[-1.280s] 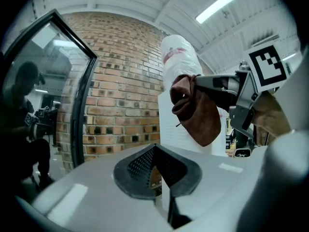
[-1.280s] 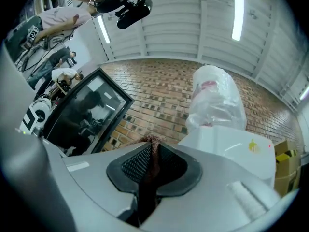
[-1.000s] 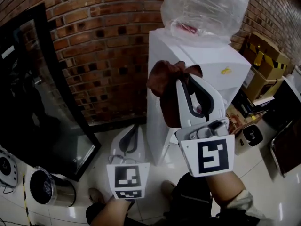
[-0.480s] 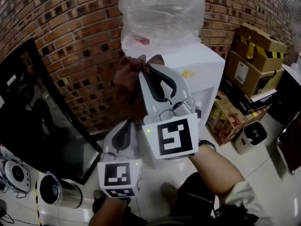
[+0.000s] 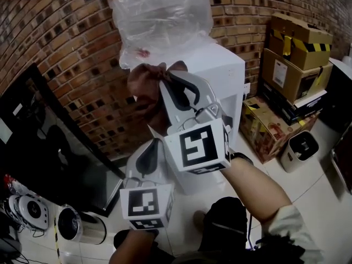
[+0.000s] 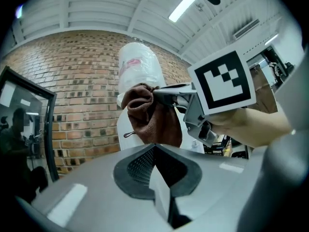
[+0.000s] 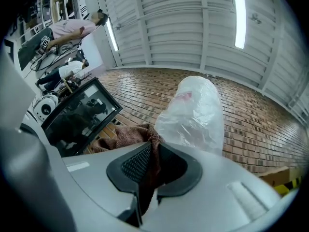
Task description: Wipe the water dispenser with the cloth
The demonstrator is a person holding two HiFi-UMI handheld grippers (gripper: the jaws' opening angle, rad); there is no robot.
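Observation:
The white water dispenser (image 5: 223, 78) stands against the brick wall, with a plastic-wrapped bottle (image 5: 159, 21) on top. My right gripper (image 5: 164, 81) is shut on a brown cloth (image 5: 143, 87), held up at the dispenser's top left corner, just under the bottle. In the right gripper view the cloth (image 7: 120, 137) bunches out between the jaws, in front of the bottle (image 7: 193, 115). My left gripper (image 5: 149, 157) hangs lower and nearer, jaws shut with nothing in them. Its own view shows the cloth (image 6: 149, 115) and the right gripper (image 6: 166, 96) ahead.
Stacked cardboard boxes (image 5: 294, 65) stand right of the dispenser, and a small bin (image 5: 300, 147) sits on the floor in front of them. A dark glass panel (image 5: 49, 147) leans on the brick wall at left, with a metal can (image 5: 77, 224) below it.
Both grippers have risen and shifted left in the head view. The cloth, still held by the right gripper, has come up close under the bottle.

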